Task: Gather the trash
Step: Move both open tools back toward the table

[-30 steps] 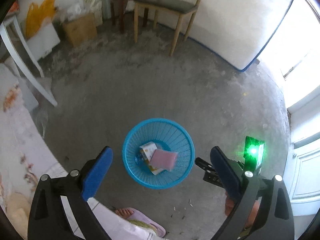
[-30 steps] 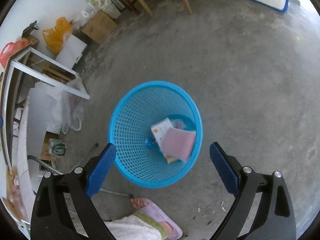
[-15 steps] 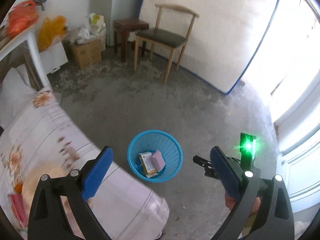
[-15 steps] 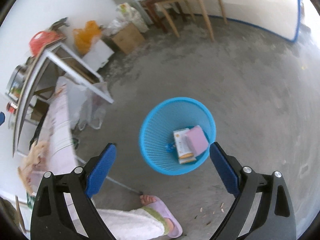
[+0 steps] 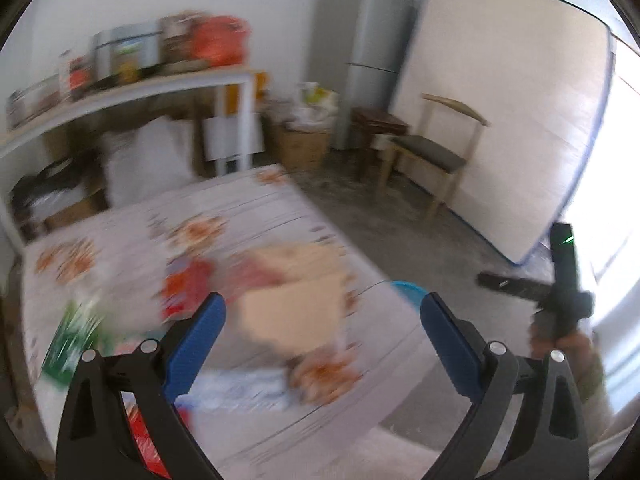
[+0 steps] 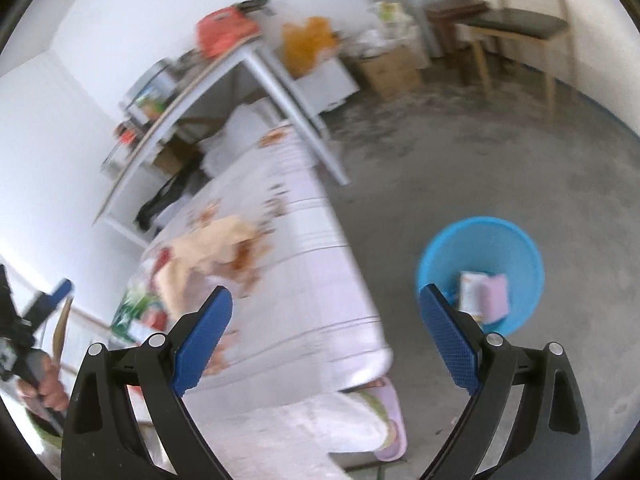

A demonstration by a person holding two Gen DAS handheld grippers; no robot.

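A blue mesh basket (image 6: pixel 516 256) stands on the concrete floor beside the bed and holds a pink pad (image 6: pixel 496 298) and a small carton (image 6: pixel 470 290). Only its rim (image 5: pixel 410 290) shows past the bed in the left wrist view. My left gripper (image 5: pixel 322 344) is open and empty above the bed, where blurred trash lies: a beige sheet (image 5: pixel 292 300), a red wrapper (image 5: pixel 186 290) and a green packet (image 5: pixel 74 340). My right gripper (image 6: pixel 324 338) is open and empty over the bed's edge; it also shows at the right of the left wrist view (image 5: pixel 560 292).
A bed with a floral sheet (image 5: pixel 240 216) fills the foreground. A white table (image 5: pixel 128 96) loaded with items stands behind it. A wooden chair (image 5: pixel 436 152), a stool, a fridge, a leaning mattress (image 5: pixel 504 120) and a cardboard box (image 6: pixel 390 68) line the far wall. A slippered foot (image 6: pixel 386 420) is near the bed.
Both grippers have lifted and swung from above the basket toward the bed. The basket has slid to the right edge of the views. Both stay open and empty.
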